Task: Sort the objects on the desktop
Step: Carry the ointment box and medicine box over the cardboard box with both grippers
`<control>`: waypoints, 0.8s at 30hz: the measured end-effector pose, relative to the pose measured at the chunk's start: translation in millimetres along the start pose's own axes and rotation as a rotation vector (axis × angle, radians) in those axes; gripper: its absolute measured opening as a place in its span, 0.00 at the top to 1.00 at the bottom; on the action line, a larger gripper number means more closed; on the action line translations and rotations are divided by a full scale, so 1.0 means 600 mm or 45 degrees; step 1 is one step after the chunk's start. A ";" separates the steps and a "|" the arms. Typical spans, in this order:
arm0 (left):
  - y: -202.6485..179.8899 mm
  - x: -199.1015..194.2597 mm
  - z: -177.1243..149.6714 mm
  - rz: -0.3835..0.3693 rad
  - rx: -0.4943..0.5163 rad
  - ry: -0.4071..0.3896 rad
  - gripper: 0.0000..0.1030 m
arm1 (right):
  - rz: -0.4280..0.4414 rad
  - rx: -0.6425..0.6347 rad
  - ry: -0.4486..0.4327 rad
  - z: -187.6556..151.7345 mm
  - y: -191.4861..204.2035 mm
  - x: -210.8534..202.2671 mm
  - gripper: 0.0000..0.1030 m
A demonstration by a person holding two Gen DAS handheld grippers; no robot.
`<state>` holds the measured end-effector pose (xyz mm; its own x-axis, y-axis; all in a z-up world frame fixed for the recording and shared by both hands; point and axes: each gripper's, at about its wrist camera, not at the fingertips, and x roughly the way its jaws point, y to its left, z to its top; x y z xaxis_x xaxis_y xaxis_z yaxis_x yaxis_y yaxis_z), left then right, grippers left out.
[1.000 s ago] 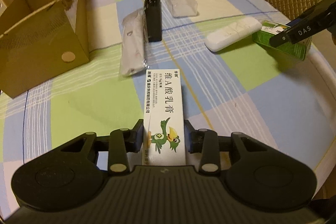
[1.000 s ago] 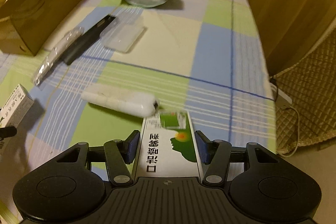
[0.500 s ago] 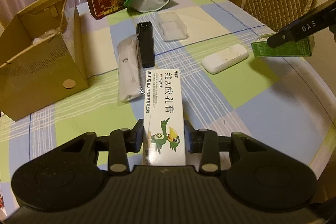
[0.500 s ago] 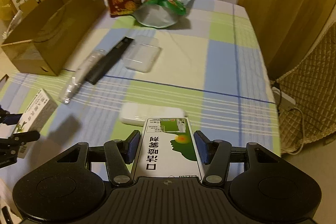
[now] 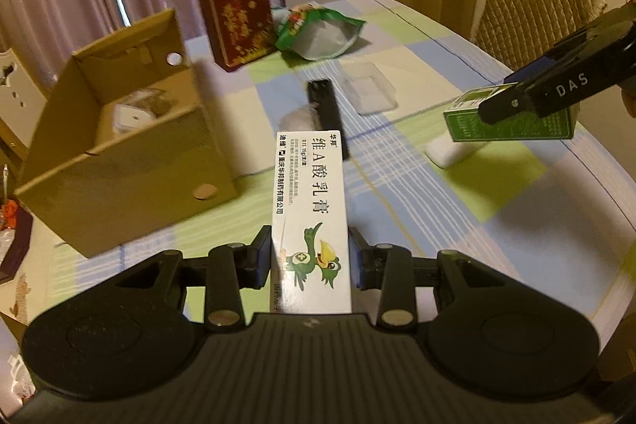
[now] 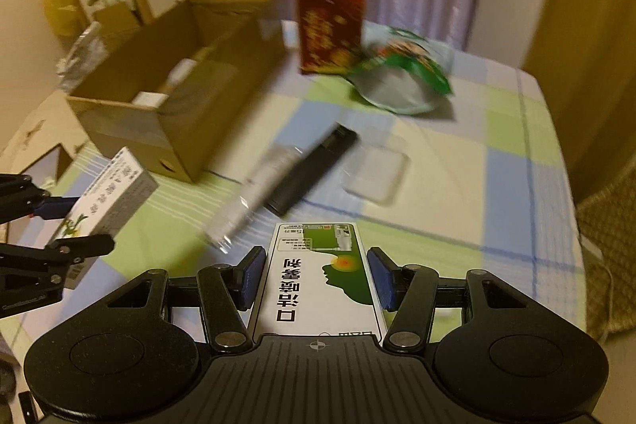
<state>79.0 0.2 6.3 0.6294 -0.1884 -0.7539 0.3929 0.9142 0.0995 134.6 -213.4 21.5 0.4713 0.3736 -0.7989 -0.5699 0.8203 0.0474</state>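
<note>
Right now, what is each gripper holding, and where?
Left gripper clamps the white ointment box near its end; right gripper clamps the green-and-white box by its sides.

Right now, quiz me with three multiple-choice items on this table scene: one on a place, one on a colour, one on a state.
1. Where does the red packet stand?
A. Inside the cardboard box
B. At the table's far end, beside the green snack bag
C. On the chair

2. What colour is the side of the carton in the right gripper?
A. Green
B. Red
C. Blue

3. In what state is the left gripper?
A. Open and empty
B. Shut on the white bird-print carton
C. Resting on the table

Key: 1 B, it stands upright next to the bag; 2 A, its printed side shows green; 3 B, both pads press the carton's sides, above the tablecloth.
</note>
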 end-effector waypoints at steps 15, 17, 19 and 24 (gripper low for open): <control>0.071 -0.034 0.063 0.223 -0.136 -0.046 0.68 | 0.195 -0.200 -0.121 0.113 0.033 0.023 0.47; 0.079 -0.042 0.071 0.251 -0.148 -0.057 0.68 | 0.216 -0.220 -0.142 0.127 0.036 0.023 0.47; 0.088 -0.050 0.080 0.281 -0.159 -0.069 0.68 | 0.238 -0.239 -0.163 0.144 0.040 0.023 0.47; 0.113 -0.065 0.099 0.365 -0.173 -0.093 0.68 | 0.288 -0.280 -0.218 0.199 0.059 0.027 0.47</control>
<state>120.9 48.2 81.0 0.7500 0.0627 -0.6585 0.1030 0.9723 0.2098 202.3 -126.4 81.9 0.4122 0.6173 -0.6701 -0.7951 0.6028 0.0662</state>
